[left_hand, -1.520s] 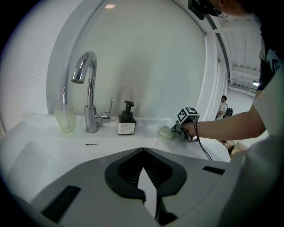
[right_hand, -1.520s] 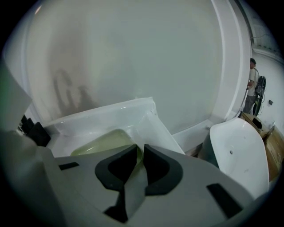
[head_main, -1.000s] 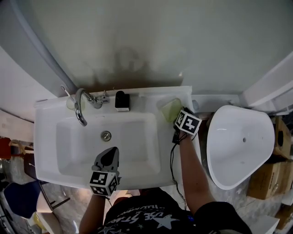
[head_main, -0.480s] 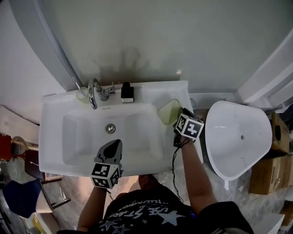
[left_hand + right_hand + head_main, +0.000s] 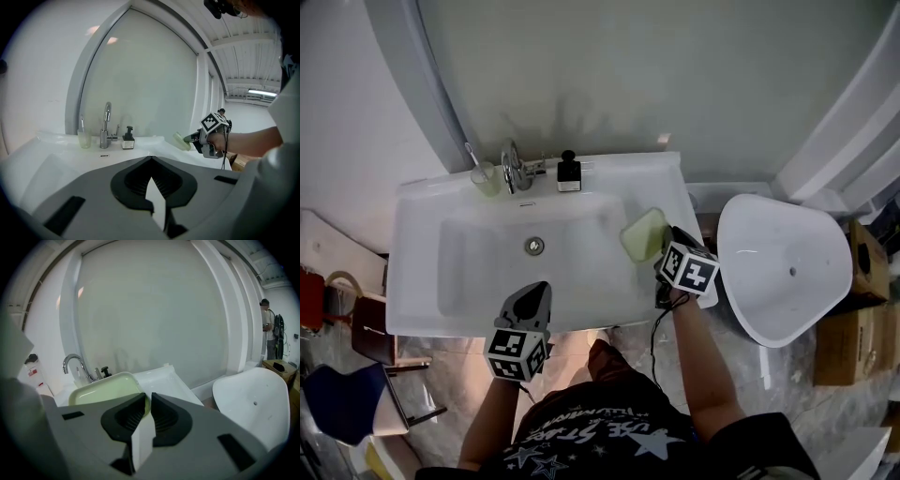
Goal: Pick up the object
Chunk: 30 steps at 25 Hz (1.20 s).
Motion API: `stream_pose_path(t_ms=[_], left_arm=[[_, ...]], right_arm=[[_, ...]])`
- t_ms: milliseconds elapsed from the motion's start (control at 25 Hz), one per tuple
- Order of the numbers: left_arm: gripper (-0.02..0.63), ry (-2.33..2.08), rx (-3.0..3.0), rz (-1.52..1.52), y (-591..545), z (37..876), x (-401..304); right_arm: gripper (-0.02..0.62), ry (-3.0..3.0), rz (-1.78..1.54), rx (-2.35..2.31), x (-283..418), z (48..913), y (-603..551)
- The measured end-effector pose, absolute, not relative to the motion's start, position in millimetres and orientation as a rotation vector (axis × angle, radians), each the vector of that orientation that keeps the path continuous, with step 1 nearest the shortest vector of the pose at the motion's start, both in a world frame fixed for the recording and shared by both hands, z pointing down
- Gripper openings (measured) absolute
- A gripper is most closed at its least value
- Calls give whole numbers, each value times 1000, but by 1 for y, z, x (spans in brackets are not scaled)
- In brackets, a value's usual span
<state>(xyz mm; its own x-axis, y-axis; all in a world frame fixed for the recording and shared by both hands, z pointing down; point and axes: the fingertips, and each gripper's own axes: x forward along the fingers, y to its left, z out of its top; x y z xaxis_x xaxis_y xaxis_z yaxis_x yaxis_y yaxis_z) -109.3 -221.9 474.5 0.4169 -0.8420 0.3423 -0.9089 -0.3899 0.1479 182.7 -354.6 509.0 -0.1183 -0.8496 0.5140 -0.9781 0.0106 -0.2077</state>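
While the right gripper pinched the rim of the empty green dish just above the right side of the sink, the left gripper was closed on nothing. A cup by the tap held a toothbrush.

1. The sink lies open ahead of my left tongs.
2. The cup, faucet and soap dispenser crowd its back rim.
3. The green dish in my right tongs hangs over its right side; a white tub stands just beyond.
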Motion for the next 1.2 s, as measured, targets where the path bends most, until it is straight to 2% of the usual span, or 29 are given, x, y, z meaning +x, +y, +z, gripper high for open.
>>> stream_pose_path(t_ms=[720,1200], left_arm=[[15,-1450,2433,243,-94,463,-139],[15,-1393,2477,243,-23,465,-143]], right_arm=[[49,-2070,719,1976,145,486,-198],[49,-2040,710,2031,145,487,-103]])
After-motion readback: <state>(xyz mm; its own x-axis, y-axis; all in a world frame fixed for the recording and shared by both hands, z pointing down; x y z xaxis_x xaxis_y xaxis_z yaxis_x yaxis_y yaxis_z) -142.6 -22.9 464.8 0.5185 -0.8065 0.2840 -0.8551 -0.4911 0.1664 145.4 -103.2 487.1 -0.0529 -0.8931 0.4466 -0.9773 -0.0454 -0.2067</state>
